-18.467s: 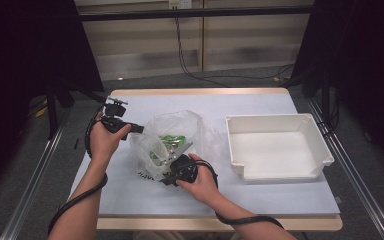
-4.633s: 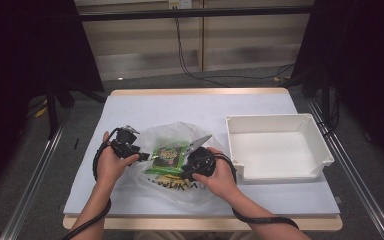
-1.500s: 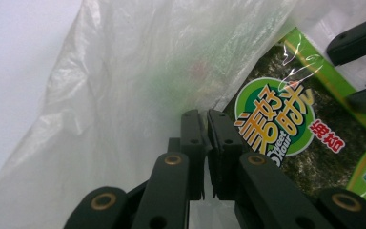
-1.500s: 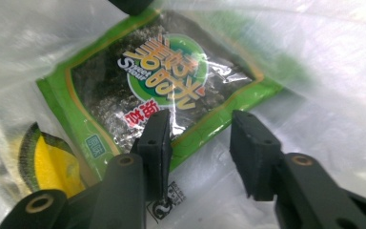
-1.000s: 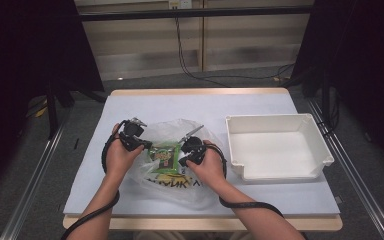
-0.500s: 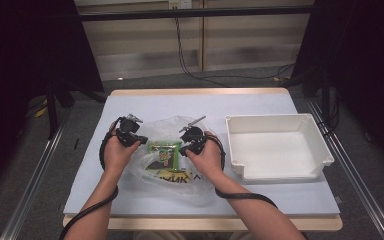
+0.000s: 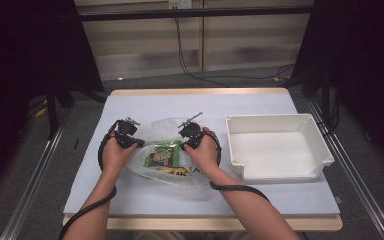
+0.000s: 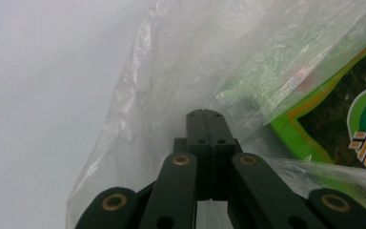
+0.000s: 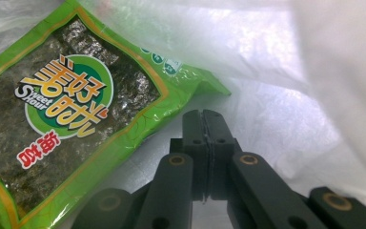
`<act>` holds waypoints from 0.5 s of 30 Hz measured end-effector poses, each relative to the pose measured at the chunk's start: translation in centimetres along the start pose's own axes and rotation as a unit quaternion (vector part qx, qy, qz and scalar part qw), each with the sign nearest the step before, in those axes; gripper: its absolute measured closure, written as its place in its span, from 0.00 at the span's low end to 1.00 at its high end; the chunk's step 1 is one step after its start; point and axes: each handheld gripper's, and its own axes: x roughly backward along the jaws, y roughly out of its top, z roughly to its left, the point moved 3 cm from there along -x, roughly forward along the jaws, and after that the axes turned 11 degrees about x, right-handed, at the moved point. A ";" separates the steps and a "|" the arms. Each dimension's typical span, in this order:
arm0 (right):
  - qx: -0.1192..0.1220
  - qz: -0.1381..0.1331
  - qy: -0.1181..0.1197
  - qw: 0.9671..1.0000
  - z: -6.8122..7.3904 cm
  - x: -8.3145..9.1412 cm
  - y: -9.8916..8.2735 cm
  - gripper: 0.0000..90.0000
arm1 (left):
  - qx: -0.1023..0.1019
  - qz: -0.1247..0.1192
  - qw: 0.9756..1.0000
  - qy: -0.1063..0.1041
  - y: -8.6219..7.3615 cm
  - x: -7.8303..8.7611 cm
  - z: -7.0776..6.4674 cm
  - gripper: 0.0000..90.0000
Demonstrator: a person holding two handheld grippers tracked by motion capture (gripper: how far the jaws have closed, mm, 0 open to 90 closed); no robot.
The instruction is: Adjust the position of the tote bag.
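So far both grippers, left [image 7: 136,142] and right [image 7: 186,142], are clenched on opposite sides of the plastic bag [image 7: 167,152] near the table's [image 7: 145,200] middle, while the green packet [image 7: 163,155] remains inside and the white tray [image 7: 280,150] is empty.

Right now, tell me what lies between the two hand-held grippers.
In the high view, the clear plastic bag spans from the left hand-held gripper to the right hand-held gripper, with a green snack packet inside it.
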 end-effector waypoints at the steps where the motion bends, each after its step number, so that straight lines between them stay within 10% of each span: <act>1: -0.002 -0.003 -0.002 1.000 0.0 0.0 0.0 0.97 | 0.003 -0.001 1.000 0.000 -0.1 0.1 0.0 1.00; 15: -0.021 -0.029 0.029 0.999 1.5 0.9 1.0 0.69 | 0.002 0.003 1.000 -0.017 -1.1 0.6 -0.6 1.00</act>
